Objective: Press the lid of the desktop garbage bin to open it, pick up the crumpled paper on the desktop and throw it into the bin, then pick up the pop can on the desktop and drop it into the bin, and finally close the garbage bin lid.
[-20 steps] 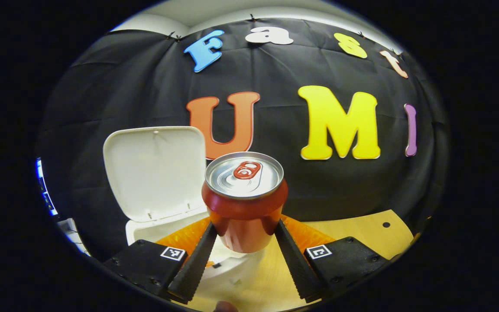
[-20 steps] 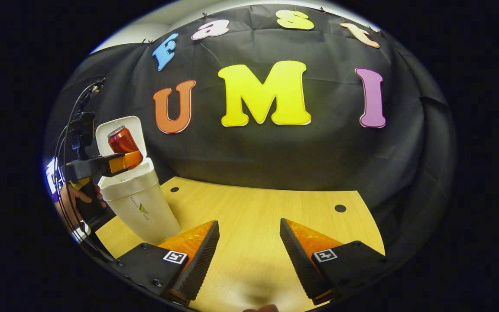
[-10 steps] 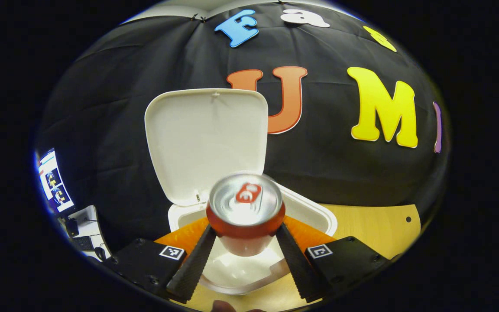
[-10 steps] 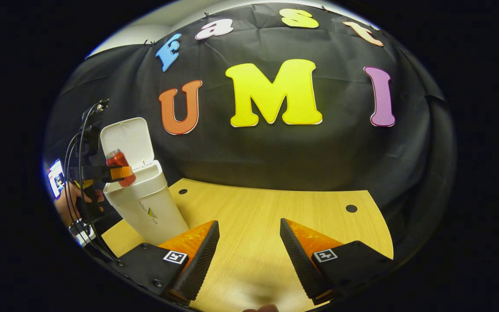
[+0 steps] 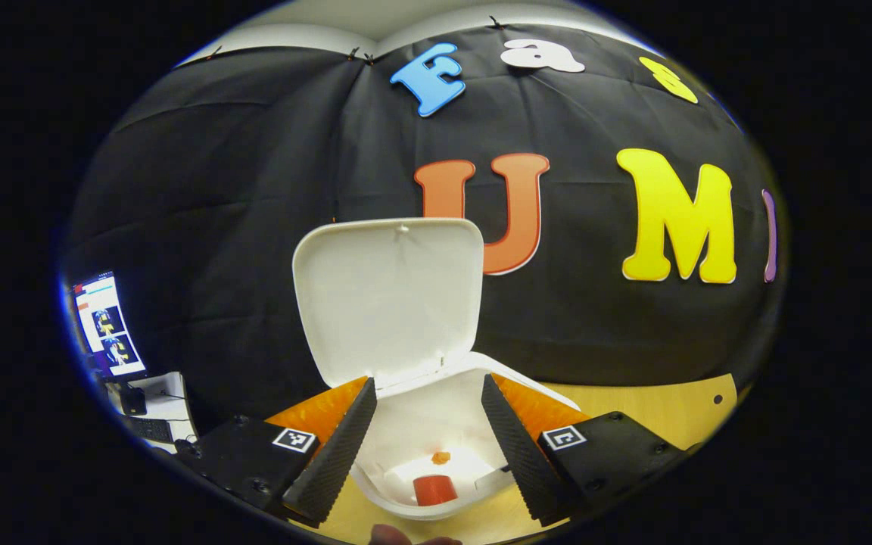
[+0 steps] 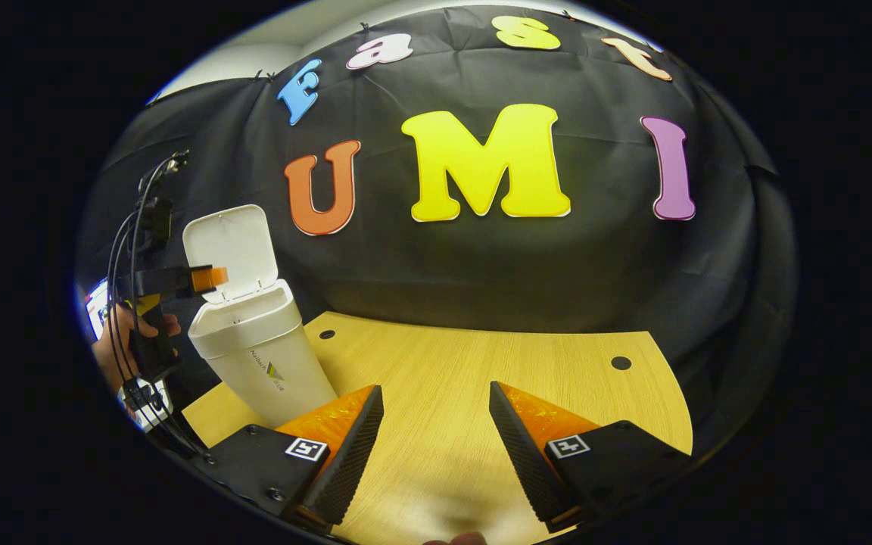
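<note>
The worktop (image 6: 481,378) carries the white bin (image 6: 254,356) at its left side, lid (image 5: 387,295) upright. The left gripper (image 5: 428,439) hangs over the bin mouth, jaws released; the can (image 5: 434,490) lies inside. The right gripper (image 6: 436,446) has its jaws apart, empty.

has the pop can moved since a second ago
Yes. It was held between the left gripper fingers above the bin rim; now it lies down inside the bin, pop can at the bottom, fingers apart and empty.
</note>
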{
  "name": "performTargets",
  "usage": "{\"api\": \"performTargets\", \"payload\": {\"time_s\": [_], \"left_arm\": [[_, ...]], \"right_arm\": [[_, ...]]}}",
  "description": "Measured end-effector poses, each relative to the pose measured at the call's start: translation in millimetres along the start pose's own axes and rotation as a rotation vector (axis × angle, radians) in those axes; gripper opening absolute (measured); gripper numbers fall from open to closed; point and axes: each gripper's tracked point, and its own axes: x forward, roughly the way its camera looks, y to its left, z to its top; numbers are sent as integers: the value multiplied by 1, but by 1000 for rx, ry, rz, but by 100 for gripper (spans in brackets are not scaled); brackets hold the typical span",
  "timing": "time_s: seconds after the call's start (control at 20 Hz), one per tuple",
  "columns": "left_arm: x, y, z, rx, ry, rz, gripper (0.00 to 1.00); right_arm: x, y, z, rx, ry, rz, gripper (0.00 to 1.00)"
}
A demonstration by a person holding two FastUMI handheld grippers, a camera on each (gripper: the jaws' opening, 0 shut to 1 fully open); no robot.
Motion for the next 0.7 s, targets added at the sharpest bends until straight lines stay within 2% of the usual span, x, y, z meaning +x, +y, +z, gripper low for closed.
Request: {"api": "performTargets", "payload": {"time_s": [0.15,0.3,0.7], "left_arm": [[1,-1,50,-27,-117,86,93],[12,-9,101,-58,-186,114,92],[68,12,151,-137,-156,240,92]], "right_arm": [[-7,-7,6,-1,-13,-8,89],[-14,-18,16,-7,-37,-26,89],[-31,-49,33,14,-54,-84,88]]}}
